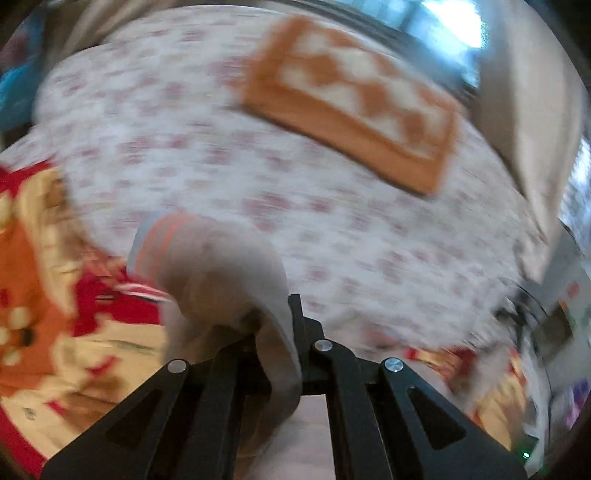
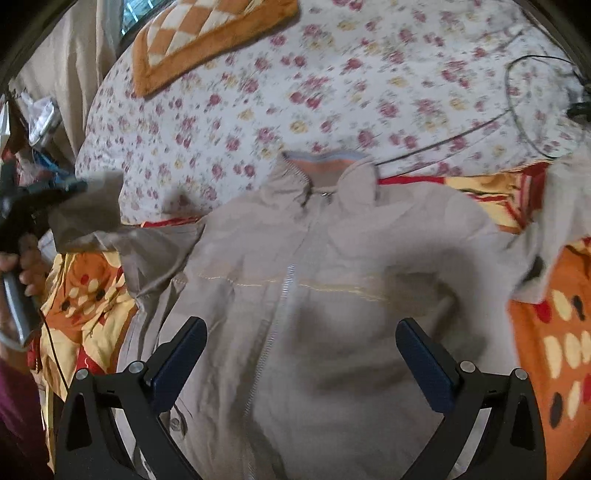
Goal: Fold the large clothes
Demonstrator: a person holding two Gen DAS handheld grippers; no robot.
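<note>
A beige zip-up jacket [image 2: 314, 295] lies front up on the bed, collar toward the far side, zipper closed down the middle. My right gripper [image 2: 301, 347] is open and empty just above the jacket's chest. My left gripper [image 1: 273, 332] is shut on the jacket's left sleeve [image 1: 218, 266], which bunches up in front of its jaws, striped cuff showing. In the right wrist view the left gripper [image 2: 48, 206] holds that sleeve [image 2: 88, 210] lifted at the far left. The jacket's right sleeve [image 2: 554, 236] lies off to the right.
The jacket rests on a red, orange and yellow blanket [image 2: 546, 350]. Beyond it is a white floral bedsheet [image 2: 295, 92] with an orange checkered cushion [image 2: 207, 33] at the far side. A thin black cable [image 2: 517, 107] loops on the sheet at the right. Curtains [image 1: 535, 110] hang behind.
</note>
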